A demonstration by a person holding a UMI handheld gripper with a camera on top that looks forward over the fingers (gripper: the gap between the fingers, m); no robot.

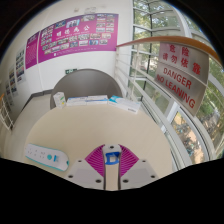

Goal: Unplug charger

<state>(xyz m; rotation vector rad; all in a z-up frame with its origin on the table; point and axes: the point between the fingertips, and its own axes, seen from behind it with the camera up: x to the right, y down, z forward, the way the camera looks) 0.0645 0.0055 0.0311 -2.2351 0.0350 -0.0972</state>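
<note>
My gripper (111,156) is low over a pale beige table (100,125). Its magenta pads (97,160) are close together and press on a small blue and white charger (111,154) held between the fingertips. A white power strip (42,155) lies on the table to the left of the fingers, apart from the charger. I see no cable between the charger and the strip.
At the table's far end lie a long white object (97,100) and a small white box (58,99). A window wall with a red "DANGER CLEANING" sign (180,78) runs along the right. Pink posters (75,38) hang on the far wall.
</note>
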